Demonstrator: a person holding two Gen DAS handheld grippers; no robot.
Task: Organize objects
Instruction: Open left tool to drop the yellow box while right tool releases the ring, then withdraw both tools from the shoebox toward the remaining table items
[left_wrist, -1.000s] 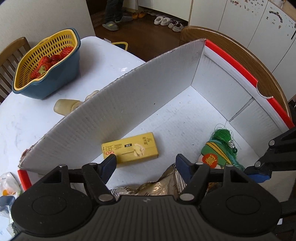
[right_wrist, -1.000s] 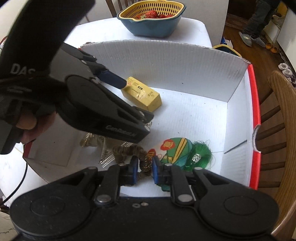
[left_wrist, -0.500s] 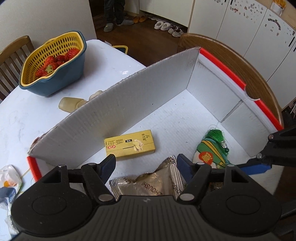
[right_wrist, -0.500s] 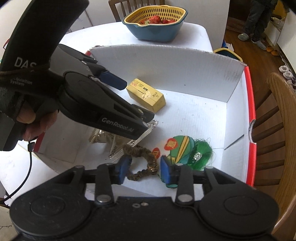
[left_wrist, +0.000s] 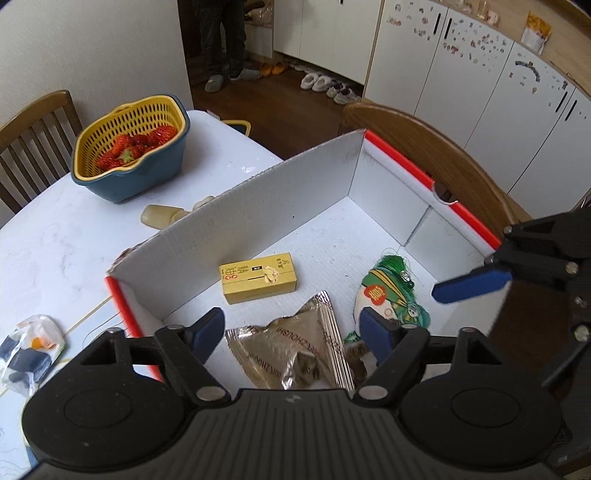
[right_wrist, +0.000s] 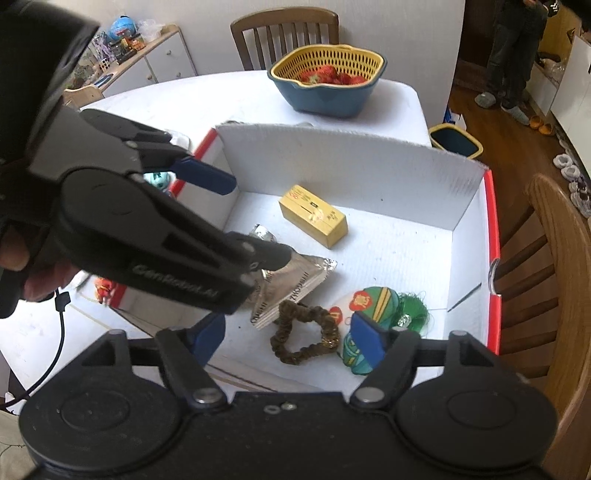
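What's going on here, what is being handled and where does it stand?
A person with a gripper in each hand is sorting small items into a white cardboard box. Both grippers hang above it with jaws opening and nothing between them. Below the right gripper lies a brown scrunchie; below the left gripper lies a foil packet. A yellow carton and a green ornament also lie inside. A basket of strawberries sits outside on the table.

Right gripper (right_wrist: 289, 339) above white box (right_wrist: 369, 173), jaws opening, nothing gripped. Brown scrunchie (right_wrist: 304, 338) lies on box floor between silver packet (right_wrist: 295, 286) and green ornament (right_wrist: 373, 317).
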